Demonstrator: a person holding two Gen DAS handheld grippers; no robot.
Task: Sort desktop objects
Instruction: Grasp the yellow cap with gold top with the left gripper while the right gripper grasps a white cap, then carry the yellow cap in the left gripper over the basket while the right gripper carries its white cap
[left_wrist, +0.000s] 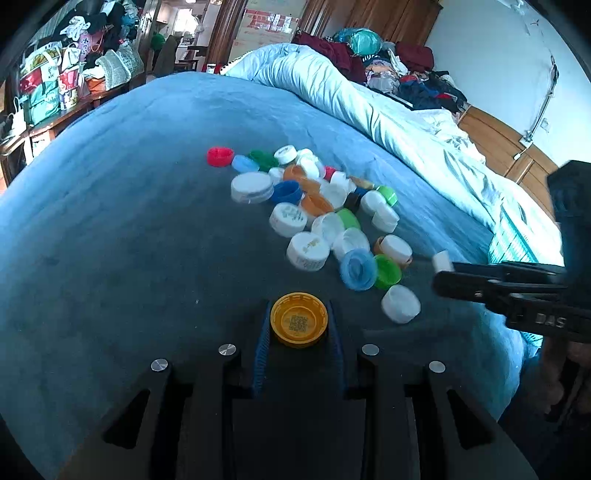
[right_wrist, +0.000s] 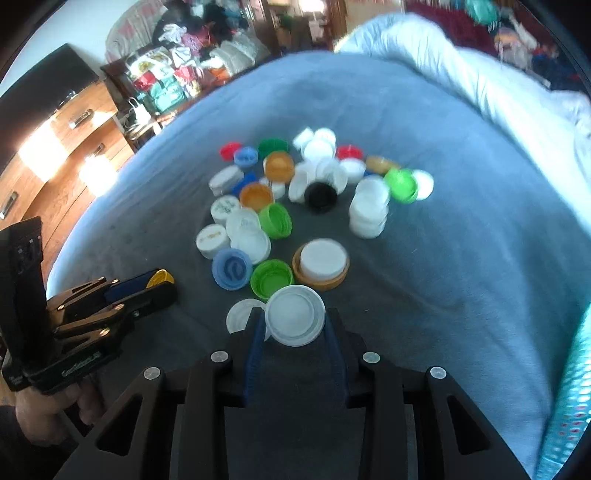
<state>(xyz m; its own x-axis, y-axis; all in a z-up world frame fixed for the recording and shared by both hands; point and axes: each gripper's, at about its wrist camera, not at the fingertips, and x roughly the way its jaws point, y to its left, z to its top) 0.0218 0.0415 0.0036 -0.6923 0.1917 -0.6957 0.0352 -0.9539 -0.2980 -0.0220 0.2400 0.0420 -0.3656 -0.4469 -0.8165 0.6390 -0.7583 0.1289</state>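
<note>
Two claws, each gripping a bottle cap, over a heap of caps on a bed.

Nearest in the left wrist view, the left claw (left_wrist: 298, 325) is closed on a yellow cap (left_wrist: 298, 319), open side up, held just above the blue blanket (left_wrist: 110, 221). In the right wrist view, the right claw (right_wrist: 295, 328) grips a white cap (right_wrist: 294, 314) between its blue pads, hollow side facing the camera; another white cap (right_wrist: 242, 315) lies just left of it on the blanket. Just beyond both claws spreads the pile of caps (left_wrist: 317, 210), white, green, orange, blue, red and one black cap (right_wrist: 320, 196), many touching or overlapping. Farther back a pale quilt (left_wrist: 351, 92) lies bunched along the bed's right side, with heaped clothes (left_wrist: 406, 66) behind it.
</note>
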